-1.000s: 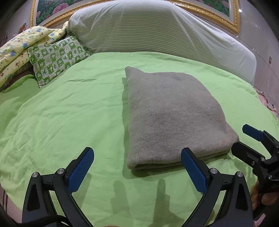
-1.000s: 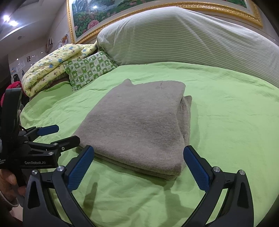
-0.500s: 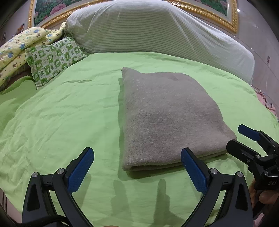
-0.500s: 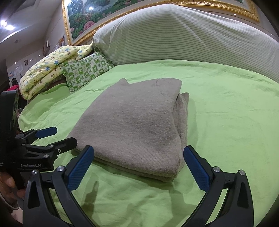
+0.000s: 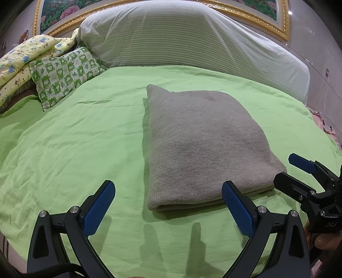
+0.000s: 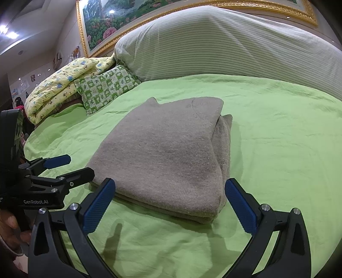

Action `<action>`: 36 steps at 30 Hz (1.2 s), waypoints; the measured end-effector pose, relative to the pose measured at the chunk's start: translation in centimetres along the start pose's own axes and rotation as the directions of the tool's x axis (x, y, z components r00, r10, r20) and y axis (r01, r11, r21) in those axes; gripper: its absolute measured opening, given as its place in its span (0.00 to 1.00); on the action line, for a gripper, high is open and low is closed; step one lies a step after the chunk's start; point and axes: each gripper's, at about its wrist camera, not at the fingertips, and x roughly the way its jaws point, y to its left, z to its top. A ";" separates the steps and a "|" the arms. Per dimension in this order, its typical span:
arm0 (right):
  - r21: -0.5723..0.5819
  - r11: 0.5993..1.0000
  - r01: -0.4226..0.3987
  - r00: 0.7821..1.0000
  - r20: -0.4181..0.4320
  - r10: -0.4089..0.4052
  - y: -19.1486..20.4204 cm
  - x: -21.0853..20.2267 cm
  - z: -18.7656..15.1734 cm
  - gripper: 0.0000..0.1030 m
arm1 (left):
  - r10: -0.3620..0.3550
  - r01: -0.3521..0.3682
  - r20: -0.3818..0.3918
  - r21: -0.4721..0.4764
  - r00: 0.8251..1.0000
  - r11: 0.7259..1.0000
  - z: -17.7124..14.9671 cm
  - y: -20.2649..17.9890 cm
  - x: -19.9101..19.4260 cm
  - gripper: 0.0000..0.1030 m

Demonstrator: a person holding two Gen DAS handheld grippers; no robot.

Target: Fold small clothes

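Currently I have both grippers low over the near edge of the bed (image 5: 64, 139), nothing held in either. My left gripper (image 5: 168, 205) stands with its blue pads (image 5: 98, 208) spread wide; between them I see bare green sheet and the near left corner of the folded grey garment (image 5: 203, 145). My right gripper (image 6: 170, 205) is likewise wide open, its pads (image 6: 240, 208) on either side of the garment's near end but clear of the cloth, not touching it.

Garment: folded into a thick rectangle, several layers stacked, lying flat toward the middle of the bed, long axis running from the near edge toward the head. From the right wrist view (image 6: 171, 149) the layer edges show along its right side, and a lower layer pokes out a little past the top one at the far right corner. Small point of cloth sticks up at the far left corner.

At the head of the bed: large striped bolster (image 5: 181, 38), with a gold picture frame (image 6: 149, 17) on the wall behind it. Far left corner: green checked pillow (image 5: 64, 72), touching a yellow printed quilt (image 6: 59, 89) beside it.

Each gripper shows in the other's view, beside the garment's near corners.
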 end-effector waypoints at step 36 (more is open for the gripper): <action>0.004 1.000 -0.002 1.000 -0.001 0.002 0.3 -0.1 0.2 0.99 | -0.009 0.009 -0.003 0.007 1.000 1.000 0.0 -0.6 -0.2 0.97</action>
